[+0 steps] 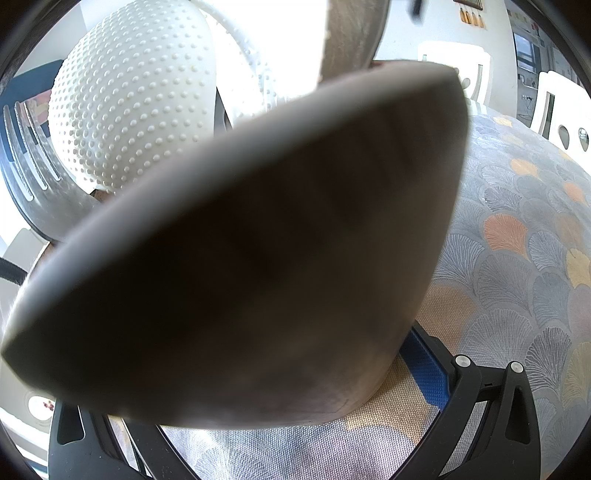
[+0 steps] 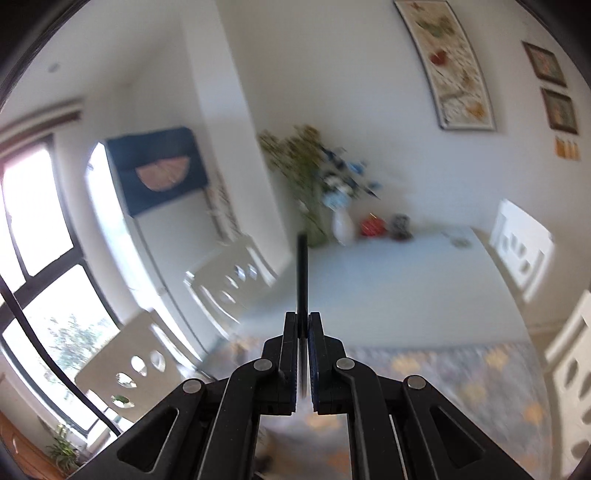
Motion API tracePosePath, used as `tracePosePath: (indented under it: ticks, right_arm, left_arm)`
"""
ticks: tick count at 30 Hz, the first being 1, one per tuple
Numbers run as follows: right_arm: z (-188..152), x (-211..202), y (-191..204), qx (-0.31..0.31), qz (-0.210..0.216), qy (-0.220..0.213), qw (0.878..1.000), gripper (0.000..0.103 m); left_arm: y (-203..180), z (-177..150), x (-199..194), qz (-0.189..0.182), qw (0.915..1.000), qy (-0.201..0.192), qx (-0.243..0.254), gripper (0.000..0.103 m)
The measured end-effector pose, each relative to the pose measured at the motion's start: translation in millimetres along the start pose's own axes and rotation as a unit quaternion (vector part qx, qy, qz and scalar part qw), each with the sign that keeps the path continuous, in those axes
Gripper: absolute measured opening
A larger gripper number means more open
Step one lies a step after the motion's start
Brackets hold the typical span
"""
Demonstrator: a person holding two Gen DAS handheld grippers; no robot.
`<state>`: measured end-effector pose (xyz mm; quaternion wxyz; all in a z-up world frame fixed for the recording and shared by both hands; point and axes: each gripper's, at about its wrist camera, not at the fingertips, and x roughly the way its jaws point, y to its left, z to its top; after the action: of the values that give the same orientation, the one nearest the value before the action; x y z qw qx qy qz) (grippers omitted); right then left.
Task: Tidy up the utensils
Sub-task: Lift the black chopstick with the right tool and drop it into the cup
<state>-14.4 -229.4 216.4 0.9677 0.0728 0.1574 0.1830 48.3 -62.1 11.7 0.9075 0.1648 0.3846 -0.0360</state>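
In the left wrist view, going left to right: one slotted metal spatula (image 1: 33, 162) at the far left edge, one white dimpled rice paddle (image 1: 136, 99) beside it, then one big wooden spoon head (image 1: 258, 258) blurred and filling most of the frame, with a second wooden piece (image 1: 351, 33) standing up behind its top edge. All bunched close to the lens; what holds them is hidden. Left tongs (image 1: 295, 424): only the black finger bases and one blue pad (image 1: 424, 369) show under the spoon, tips covered, so I cannot tell how far open they are or whether they grip anything. Patterned tablecloth on the surface (image 1: 517, 240) to the right. In the right wrist view, the right tongs (image 2: 303, 325) are clamped nearly fully closed on one thin dark-handled utensil (image 2: 302, 273), seen edge-on; handle sticks up past the tips, a metal strip runs down between the pads. It is held up in the air above the surface (image 2: 424, 362), frame motion-blurred. Background: two white chairs (image 2: 229, 280) left, one flower vase (image 2: 341, 225) centre, three framed pictures (image 2: 454, 66) on the right wall.
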Motion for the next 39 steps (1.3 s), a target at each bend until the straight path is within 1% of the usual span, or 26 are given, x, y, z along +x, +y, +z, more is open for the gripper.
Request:
tracePosePath:
  ticks: [3, 10, 16, 23, 30, 35, 39]
  right_arm:
    - [19.2, -1.7, 23.7, -0.009, 0.033, -0.023, 0.999, 0.005]
    - [45.6, -12.5, 66.8, -0.039, 0.080, -0.051, 0.995, 0.005]
    - [52.8, -14.6, 86.9, -0.049, 0.108, -0.060, 0.991, 0.005]
    - [49.3, -0.6, 99.1, -0.054, 0.117, -0.047, 0.991, 0.005]
    - [44.1, 17.6, 103.1, -0.061, 0.118, -0.028, 0.991, 0.005]
    - [34.9, 29.5, 105.5, -0.061, 0.116, -0.013, 0.991, 0.005]
    - [21.0, 40.2, 108.9, -0.071, 0.105, 0.009, 0.992, 0.005]
  left_arm:
    - [-0.5, 0.1, 0.1, 0.000, 1.0000, 0.000, 0.000, 0.103]
    - [-0.9, 0.2, 0.1, 0.000, 1.0000, 0.000, 0.000, 0.103]
    - [-0.9, 0.2, 0.0, 0.000, 1.0000, 0.000, 0.000, 0.103]
    - [-0.5, 0.1, -0.1, 0.000, 1.0000, 0.000, 0.000, 0.103]
    - [-1.0, 0.2, 0.0, 0.000, 1.0000, 0.000, 0.000, 0.103]
    - [-1.7, 0.4, 0.1, -0.001, 1.0000, 0.000, -0.001, 0.103]
    - [-0.7, 0.3, 0.1, 0.000, 1.0000, 0.000, 0.000, 0.103]
